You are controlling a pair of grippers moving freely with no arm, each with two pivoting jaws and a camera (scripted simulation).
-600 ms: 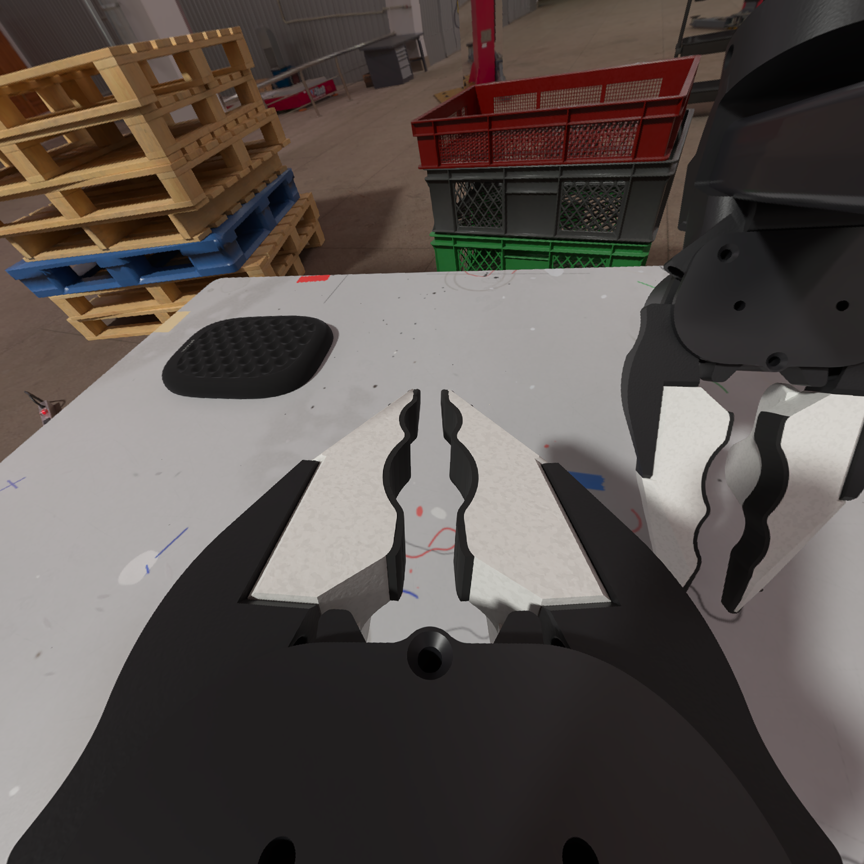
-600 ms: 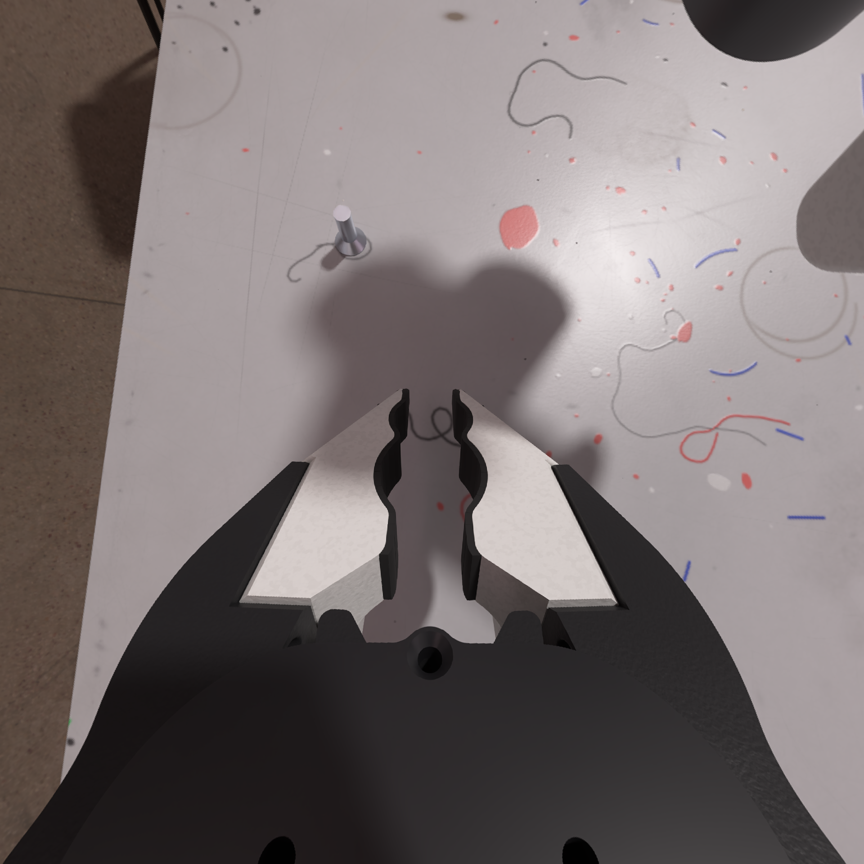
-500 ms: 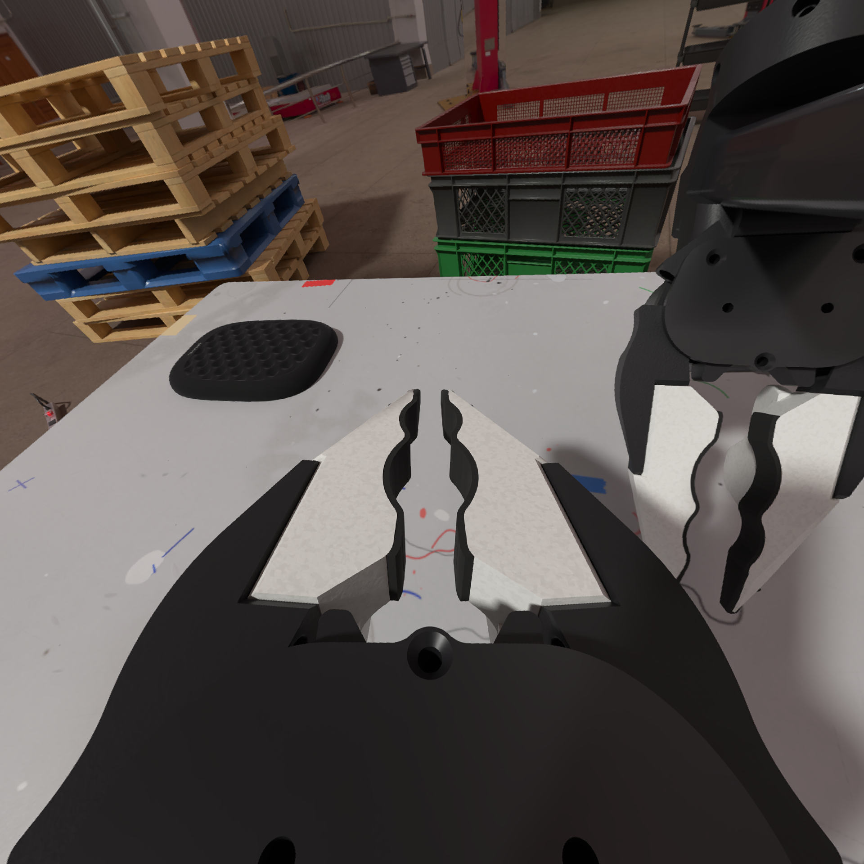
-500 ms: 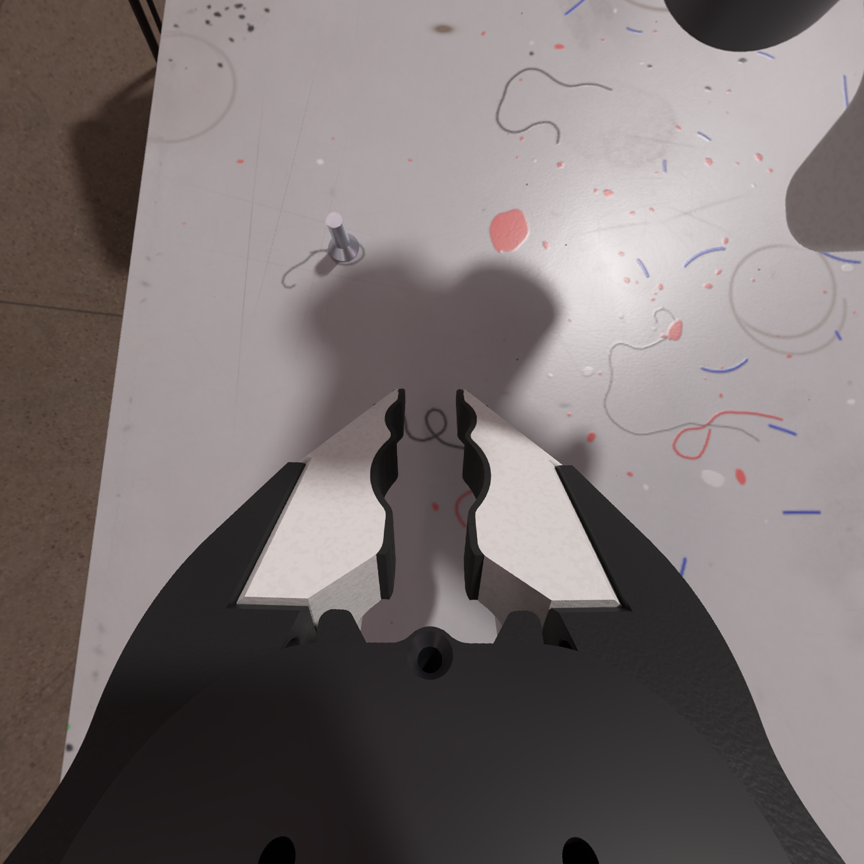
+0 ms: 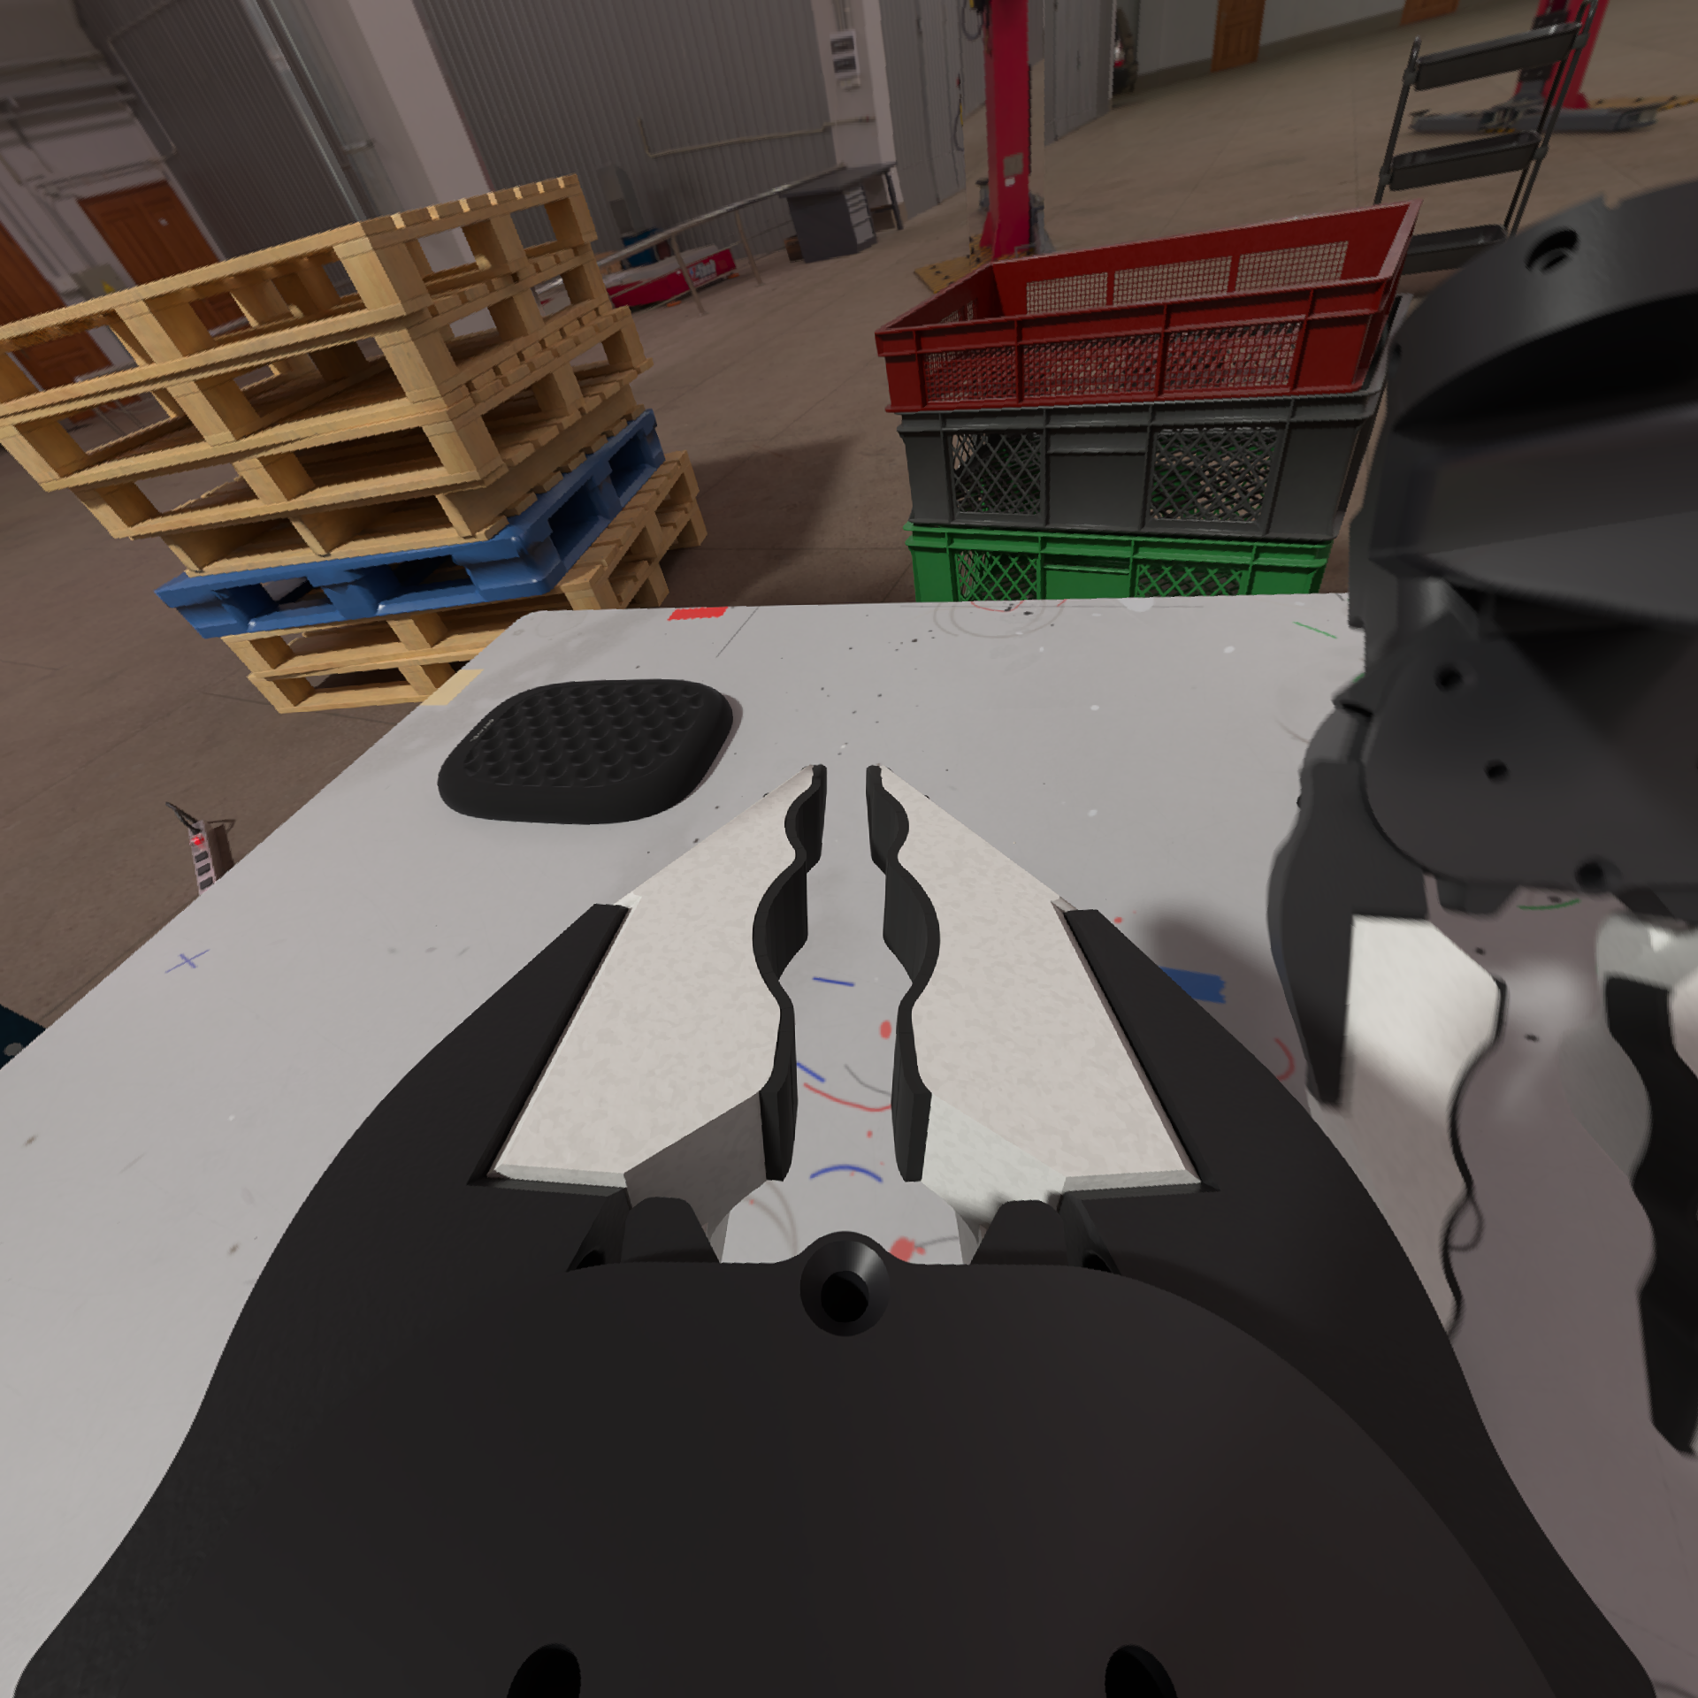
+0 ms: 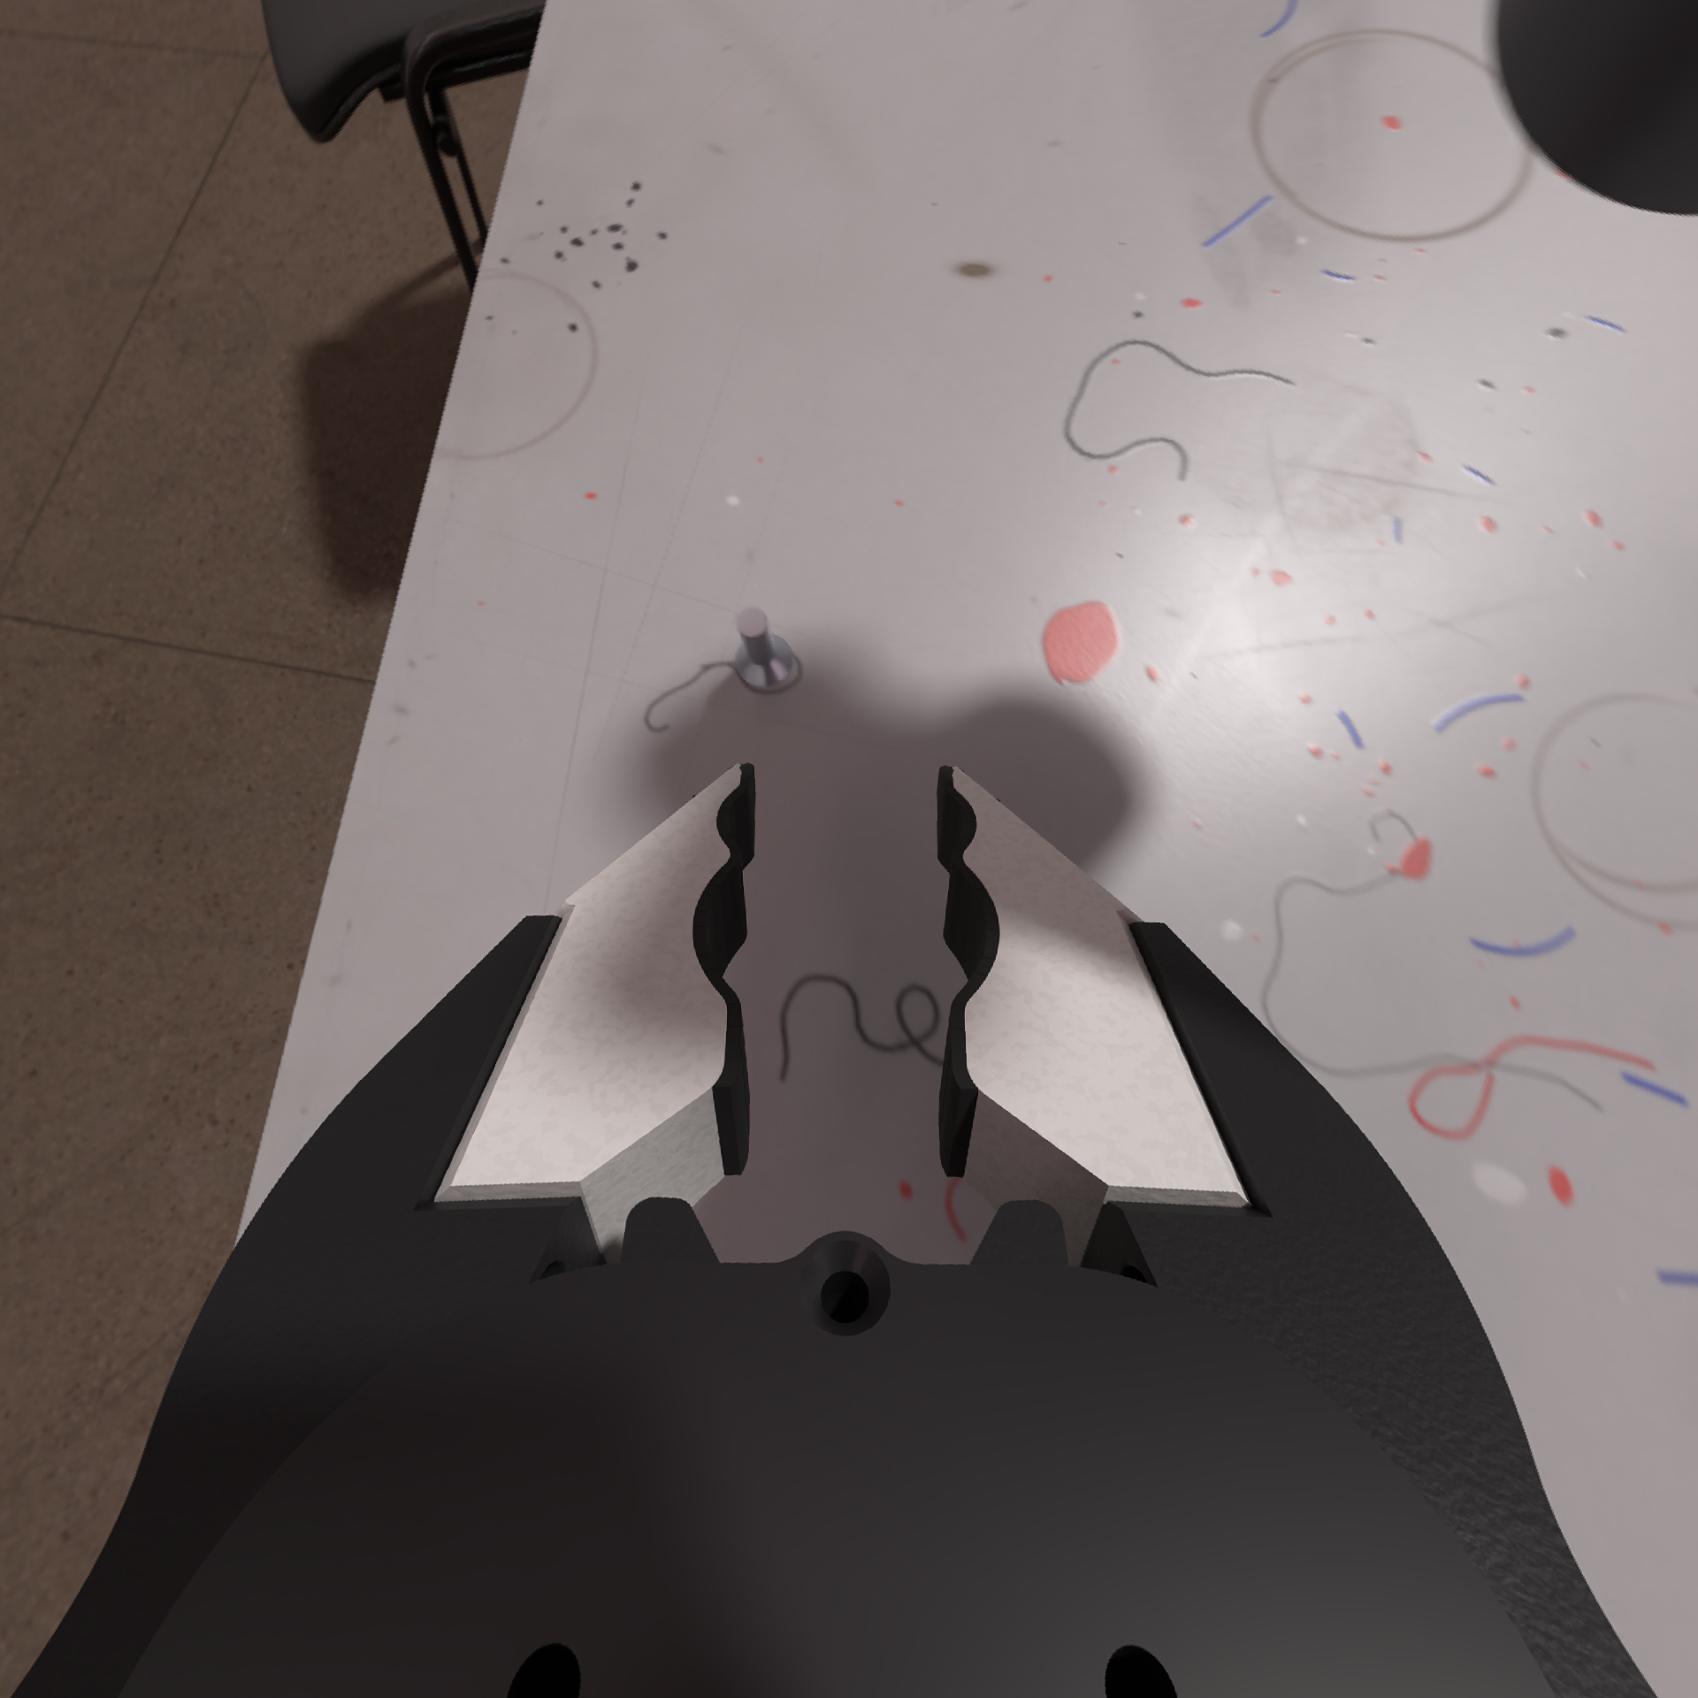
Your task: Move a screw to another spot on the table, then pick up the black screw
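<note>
I'm hovering my right gripper (image 6: 845,781) over the table (image 6: 919,413), jaws parted wide, nothing between them. The silver screw (image 6: 763,654) is standing head-down, just ahead of and left of my fingertips, near the table's edge. Nothing looks moved yet; I judge both steps are pending. No black screw in either view. My left gripper (image 5: 845,781) is idling, nearly closed with a narrow gap, empty. The surface is white, scribbled and paint-flecked, with a black rubber mat (image 5: 588,749) at the far corner. Beyond: stacked pallets (image 5: 367,413), stacked crates (image 5: 1139,432), a warehouse floor.
</note>
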